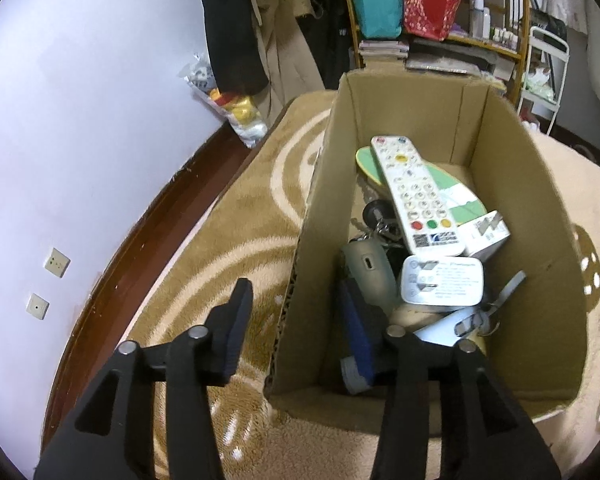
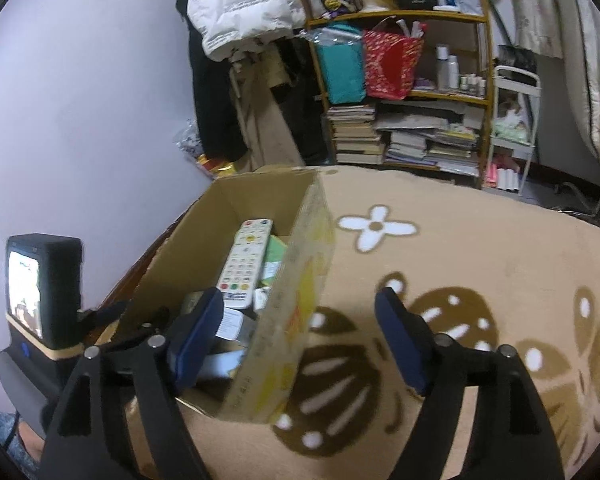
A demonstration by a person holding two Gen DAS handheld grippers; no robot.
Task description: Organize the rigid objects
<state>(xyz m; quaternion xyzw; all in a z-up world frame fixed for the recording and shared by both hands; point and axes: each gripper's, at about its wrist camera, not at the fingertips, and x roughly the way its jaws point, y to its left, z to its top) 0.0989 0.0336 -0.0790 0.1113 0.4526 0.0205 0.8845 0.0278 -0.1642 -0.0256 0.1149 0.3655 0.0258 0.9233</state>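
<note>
A cardboard box (image 1: 440, 216) stands open on a beige patterned carpet (image 1: 228, 248), filling the middle of the left wrist view from 12 to 6 o'clock. Inside it lies a white remote control (image 1: 414, 196) with red, green and yellow buttons, tilted across a green and white flat piece (image 1: 456, 192). Toward 5 o'clock of the remote sits a white charger plug (image 1: 440, 284), and just beside the remote at 3 o'clock a small white box (image 1: 484, 234). A grey case (image 1: 370, 276) and some keys (image 1: 376, 220) lie along the box's left wall.

The left gripper (image 1: 304, 336) has its jaws spread wide and holds nothing; the box's near left wall stands between the 2 fingers, one finger outside over the carpet, the other inside the box.

In the right wrist view the right gripper (image 2: 300, 340) also has its jaws wide apart and empty, straddling the box's right wall (image 2: 296, 300). The remote control (image 2: 246, 262) shows inside at 11 o'clock of the gripper. A bookshelf (image 2: 400, 80) stands at 12 o'clock.
</note>
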